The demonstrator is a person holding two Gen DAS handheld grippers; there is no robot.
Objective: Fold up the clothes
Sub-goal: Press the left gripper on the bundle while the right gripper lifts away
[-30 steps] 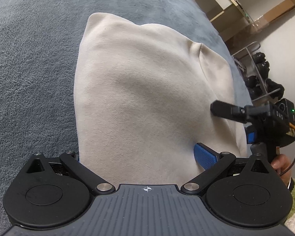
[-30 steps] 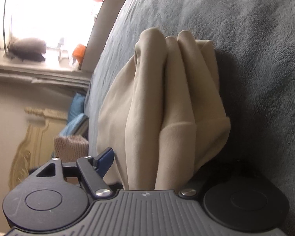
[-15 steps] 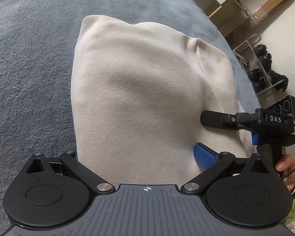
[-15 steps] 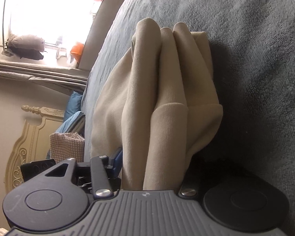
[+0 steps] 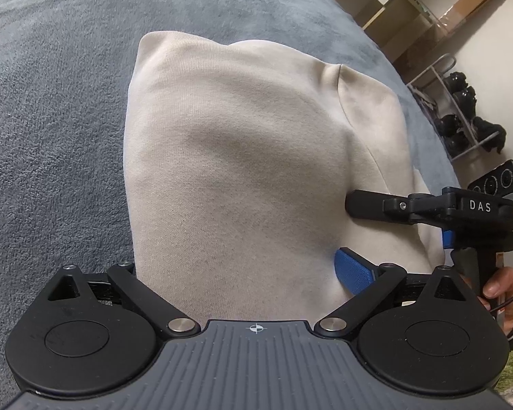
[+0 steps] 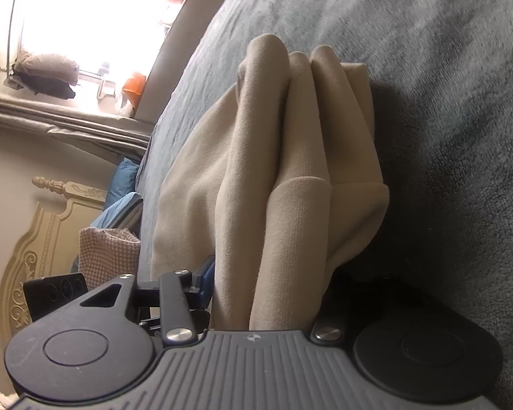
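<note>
Left wrist view evenly lit, sharp, soft indoor light. Right wrist view has a blown-out window (image 6: 85,17) upper left — pure white glare, detail lost. Beige garment (image 6: 290,171) casts a dark shadow onto the grey blanket (image 6: 461,102). Fisheye bending at edges — dark corners.

left gripper (image 5: 242,270) fingers (image 5: 354,273) partly under beige garment (image 5: 242,157)

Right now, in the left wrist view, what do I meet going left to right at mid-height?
Grey blanket → beige garment → the right hand-held gripper, its jaws closing with the garment's edge between them → the hand holding it, lower at the frame's right edge.
</note>
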